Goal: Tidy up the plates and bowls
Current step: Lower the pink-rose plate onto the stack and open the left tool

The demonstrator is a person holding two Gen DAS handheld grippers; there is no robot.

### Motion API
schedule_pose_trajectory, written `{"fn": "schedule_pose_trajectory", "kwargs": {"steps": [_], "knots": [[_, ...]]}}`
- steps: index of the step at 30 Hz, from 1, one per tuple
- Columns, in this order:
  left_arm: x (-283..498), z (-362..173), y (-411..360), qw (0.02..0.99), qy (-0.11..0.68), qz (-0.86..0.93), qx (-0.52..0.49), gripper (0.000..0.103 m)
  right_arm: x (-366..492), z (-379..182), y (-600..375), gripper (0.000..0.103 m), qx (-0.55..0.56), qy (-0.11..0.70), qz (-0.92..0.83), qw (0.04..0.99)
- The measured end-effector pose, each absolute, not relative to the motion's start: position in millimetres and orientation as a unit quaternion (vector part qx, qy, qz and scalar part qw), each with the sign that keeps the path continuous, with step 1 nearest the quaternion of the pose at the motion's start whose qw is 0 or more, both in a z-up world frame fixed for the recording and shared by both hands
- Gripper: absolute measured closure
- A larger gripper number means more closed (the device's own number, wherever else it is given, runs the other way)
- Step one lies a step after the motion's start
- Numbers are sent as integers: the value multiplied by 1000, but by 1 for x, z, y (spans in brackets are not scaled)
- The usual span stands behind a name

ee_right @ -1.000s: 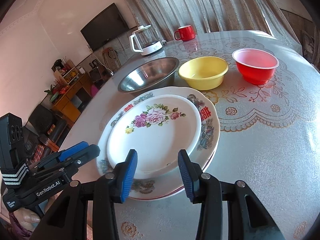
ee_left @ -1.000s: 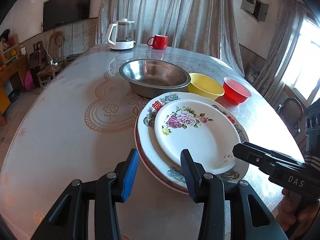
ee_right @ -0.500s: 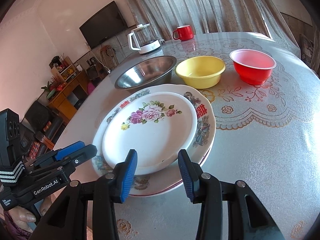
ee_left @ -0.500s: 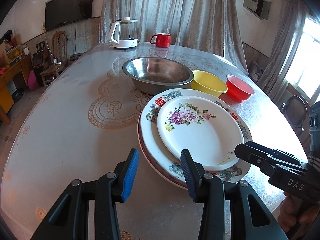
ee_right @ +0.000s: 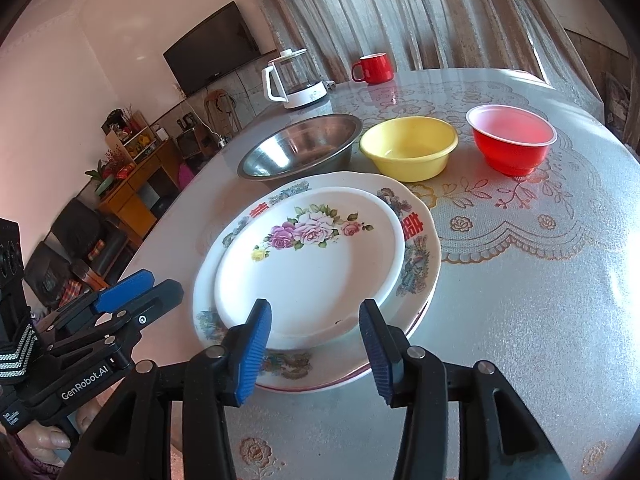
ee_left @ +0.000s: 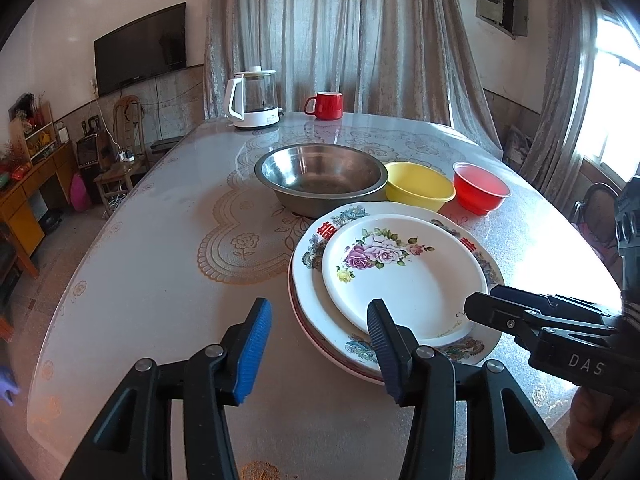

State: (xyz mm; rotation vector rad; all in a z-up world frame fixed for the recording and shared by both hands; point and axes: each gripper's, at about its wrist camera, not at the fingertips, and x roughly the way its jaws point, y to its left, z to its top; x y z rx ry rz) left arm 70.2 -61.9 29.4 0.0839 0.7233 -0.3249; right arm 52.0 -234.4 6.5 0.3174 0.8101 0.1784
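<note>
A small rose-patterned plate (ee_left: 404,276) (ee_right: 312,264) lies on a larger plate with red characters (ee_left: 312,280) (ee_right: 420,248); a red-rimmed plate edge shows beneath. Behind stand a steel bowl (ee_left: 320,176) (ee_right: 300,148), a yellow bowl (ee_left: 418,188) (ee_right: 408,152) and a red bowl (ee_left: 480,192) (ee_right: 512,140). My left gripper (ee_left: 318,314) (ee_right: 160,282) hovers at the stack's near left rim, jaws opening, only bare table between them. My right gripper (ee_right: 314,314) (ee_left: 476,306) hangs over the near rim, jaws opening, pads clear of the plates.
A glass kettle (ee_left: 254,98) and a red mug (ee_left: 326,105) stand at the far end of the round table (ee_left: 160,280). The table's edge curves close on the left. A chair (ee_left: 600,208) stands at the right, by the window.
Both grippers' jaws have widened a little. The left gripper has tipped slightly, so the dishes sit lower in its view. Plates and bowls have not moved.
</note>
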Motion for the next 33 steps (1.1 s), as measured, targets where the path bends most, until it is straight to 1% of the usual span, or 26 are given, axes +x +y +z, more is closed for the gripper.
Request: {"fn": "schedule_pose_trajectory", "kwargs": {"steps": [6,22,27,33], "knots": [[67,35,-64,926,340,-158,52,51,56,8,-234,57,148,390,85,905],[73,29,-74,920,352,-160,63,51,73,13,-235,57,146,387,92,906],[80,24,-74,915,364,-164,58,48,81,13,-240,57,152,387,92,905],[101,17,-67,908,384,-161,48,48,93,13,-244,57,160,390,94,902]]}}
